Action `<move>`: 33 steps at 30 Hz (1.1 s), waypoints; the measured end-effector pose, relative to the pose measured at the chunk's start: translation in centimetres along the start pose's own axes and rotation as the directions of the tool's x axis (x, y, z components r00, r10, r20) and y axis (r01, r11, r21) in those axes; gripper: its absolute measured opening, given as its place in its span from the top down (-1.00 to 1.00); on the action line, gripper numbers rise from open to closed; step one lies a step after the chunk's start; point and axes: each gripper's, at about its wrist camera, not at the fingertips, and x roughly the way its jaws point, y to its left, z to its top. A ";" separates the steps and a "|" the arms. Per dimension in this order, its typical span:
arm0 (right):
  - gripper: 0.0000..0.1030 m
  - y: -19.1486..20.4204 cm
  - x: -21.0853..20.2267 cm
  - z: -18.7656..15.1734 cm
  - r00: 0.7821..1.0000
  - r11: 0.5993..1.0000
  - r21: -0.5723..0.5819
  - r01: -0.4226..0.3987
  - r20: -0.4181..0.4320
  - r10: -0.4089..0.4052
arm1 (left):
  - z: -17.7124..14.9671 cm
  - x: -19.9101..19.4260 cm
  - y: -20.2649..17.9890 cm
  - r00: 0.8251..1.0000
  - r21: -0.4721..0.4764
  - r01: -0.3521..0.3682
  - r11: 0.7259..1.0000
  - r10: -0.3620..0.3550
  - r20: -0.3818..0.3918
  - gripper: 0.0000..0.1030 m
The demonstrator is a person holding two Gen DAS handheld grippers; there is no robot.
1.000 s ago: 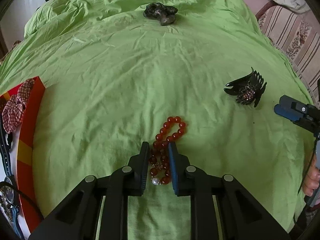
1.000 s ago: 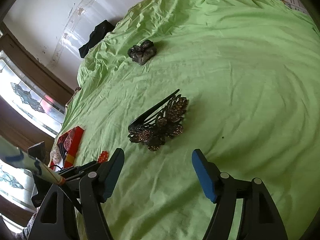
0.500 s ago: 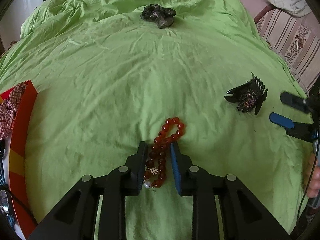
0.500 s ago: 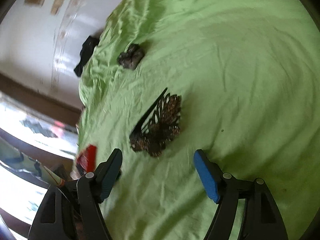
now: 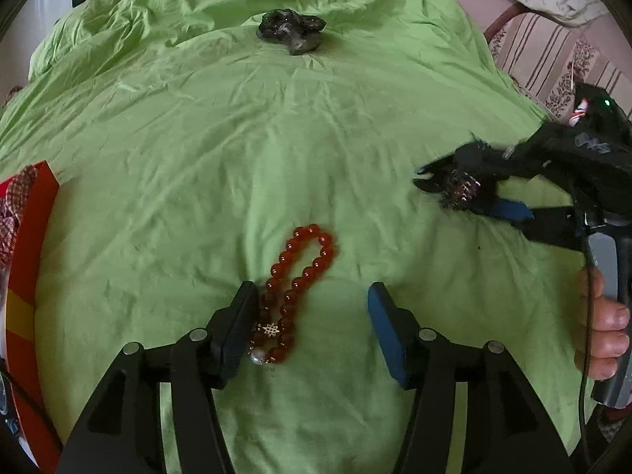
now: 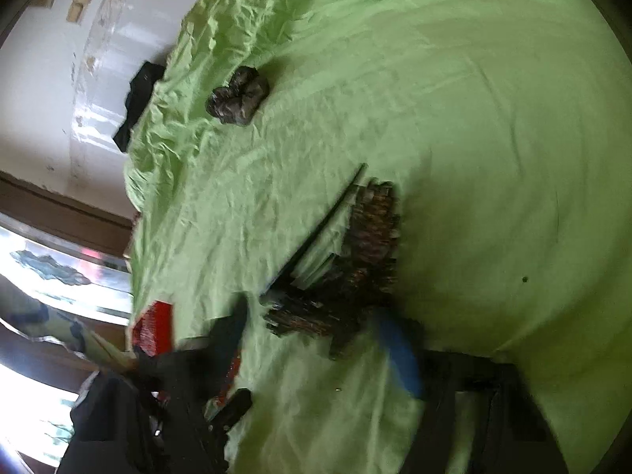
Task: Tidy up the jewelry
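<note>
down on the green bedsheet [image 5: 245,150], the left gripper [image 5: 312,324] has its jaws opening around the red bead bracelet [image 5: 294,292]; the bracelet lies flat between them, against the left finger and clear of the blue-padded right one; to the right, the right gripper [image 6: 316,339] is closing on the rhinestone claw clip [image 6: 355,268], which sits between its jaws, though blur hides whether the pads press it; a hand [image 5: 604,328] holds that gripper's handle; a dark scrunchie [image 5: 292,31] rests well apart at the far side; a red box [image 5: 27,260] stands at the left edge
</note>
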 end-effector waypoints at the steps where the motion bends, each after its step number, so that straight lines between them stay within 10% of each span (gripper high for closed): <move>1: 0.17 -0.2 0.0 0.0 1.000 1.000 0.007 -0.022 -0.014 0.023 | 0.0 0.0 -0.1 1.000 -0.011 0.002 1.000 -0.002 -0.003 -0.01; 4: 0.20 -0.2 -0.9 0.0 1.000 1.000 0.006 -0.017 0.001 0.017 | -0.1 -0.6 0.3 1.000 -0.033 -0.007 0.999 0.006 -0.012 0.72; 8: 0.21 0.1 -2.7 -0.5 0.999 1.000 -0.017 -0.026 0.021 0.026 | -0.4 -2.0 0.4 1.000 -0.058 0.016 0.998 -0.017 -0.003 1.00; 21: 0.22 2.5 -8.3 -5.0 0.998 0.984 -0.177 -0.002 0.063 0.013 | -1.9 -5.2 1.2 0.999 -0.096 -0.006 0.995 0.009 0.031 0.98; 26: 0.21 2.0 -7.5 -6.0 0.997 0.975 -0.210 0.076 0.040 -0.069 | -1.5 -3.9 0.6 0.999 -0.031 -0.050 0.998 0.050 0.018 0.13; 33: 0.13 0.8 -5.0 -5.5 0.987 0.967 -0.198 0.161 0.009 -0.162 | -0.3 -0.5 -0.1 0.997 -0.005 -0.075 0.997 0.075 -0.024 0.12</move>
